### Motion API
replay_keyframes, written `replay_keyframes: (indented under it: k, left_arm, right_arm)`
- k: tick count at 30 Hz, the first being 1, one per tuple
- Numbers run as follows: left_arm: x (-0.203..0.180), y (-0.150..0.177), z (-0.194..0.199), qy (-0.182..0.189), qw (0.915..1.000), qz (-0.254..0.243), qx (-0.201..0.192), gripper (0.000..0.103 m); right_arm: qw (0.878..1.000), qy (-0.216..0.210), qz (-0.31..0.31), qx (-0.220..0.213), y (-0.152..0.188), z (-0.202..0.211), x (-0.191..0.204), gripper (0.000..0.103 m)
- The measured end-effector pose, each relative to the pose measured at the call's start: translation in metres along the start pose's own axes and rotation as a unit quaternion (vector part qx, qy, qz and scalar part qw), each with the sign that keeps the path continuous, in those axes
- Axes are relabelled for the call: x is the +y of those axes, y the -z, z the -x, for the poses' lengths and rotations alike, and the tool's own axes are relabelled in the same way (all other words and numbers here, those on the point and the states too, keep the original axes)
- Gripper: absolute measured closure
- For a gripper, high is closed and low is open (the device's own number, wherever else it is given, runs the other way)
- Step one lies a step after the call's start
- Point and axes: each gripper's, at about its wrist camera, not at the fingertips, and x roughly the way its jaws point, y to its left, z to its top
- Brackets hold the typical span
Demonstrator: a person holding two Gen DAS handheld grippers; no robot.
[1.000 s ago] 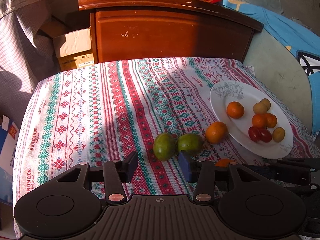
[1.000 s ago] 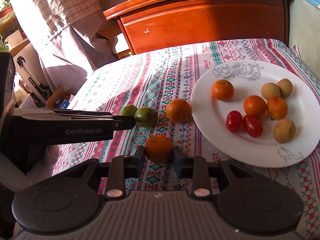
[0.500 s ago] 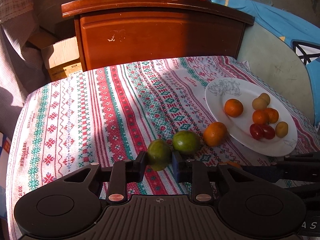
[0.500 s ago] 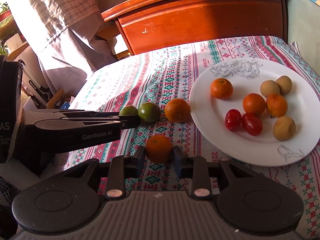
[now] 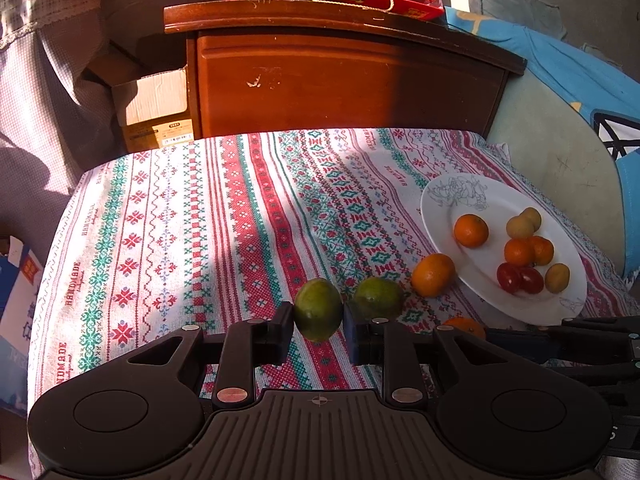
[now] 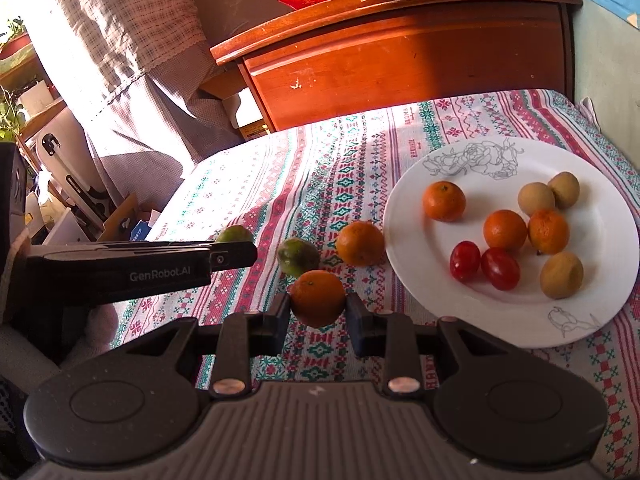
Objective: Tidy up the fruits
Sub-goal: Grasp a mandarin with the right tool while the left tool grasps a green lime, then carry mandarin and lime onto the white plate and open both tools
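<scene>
Left wrist view: left gripper (image 5: 318, 322) jaws have just been closing and are now clamping the green fruit (image 5: 318, 309) at lower centre. Right gripper (image 6: 318, 312) is gripping an orange (image 6: 318, 298). Both are probably going next to the plate (image 6: 600, 320), right of frame.

Left hand-held gripper (image 5: 318, 332) angled downward, black fingers (image 5: 280, 330) nearly together and clamped on either side of a green fruit (image 5: 318, 309), pads pressing its flanks. Jaws just drawn in onto that fruit. Seen from the right wrist view as a long black body (image 6: 132, 268) reaching in level from the left edge, tip forward. Right hand-held gripper (image 6: 318, 320) likewise tilted downward, fingers (image 6: 276, 322) closed on a small orange fruit (image 6: 318, 298), pads touching both its sides. In the left wrist view, only its dark side (image 5: 580, 340) showing at the right edge. Pale gloved hand (image 6: 100, 320) glimpsed beneath the left tool.
</scene>
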Motion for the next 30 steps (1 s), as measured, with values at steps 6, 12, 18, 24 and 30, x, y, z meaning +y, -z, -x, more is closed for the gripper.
replay_keyframes:
  k: [6,12,18,24,30]
  left_arm:
    - [-0.002,-0.014,0.015,0.002,0.9995,0.018,-0.027,0.079]
    - [-0.023,-0.033,0.023,0.028,0.998,0.017,-0.055,0.079]
    - [-0.053,-0.041,0.017,0.052,0.9967,0.0,-0.061,0.079]
    - [-0.077,-0.044,0.0,0.073,0.9962,-0.008,-0.046,0.079]
    - [-0.088,-0.039,-0.02,0.078,0.9968,-0.01,-0.017,0.079]
  right_arm:
    - [0.999,0.005,-0.01,-0.038,-0.019,0.017,-0.008,0.073]
    - [0.996,0.027,-0.021,-0.082,-0.046,0.037,-0.029,0.073]
    - [0.994,0.051,-0.028,-0.094,-0.065,0.042,-0.055,0.073]
    - [0.995,0.059,-0.047,-0.072,-0.066,0.029,-0.079,0.073]
    - [0.994,0.063,-0.067,-0.057,-0.063,0.02,-0.092,0.073]
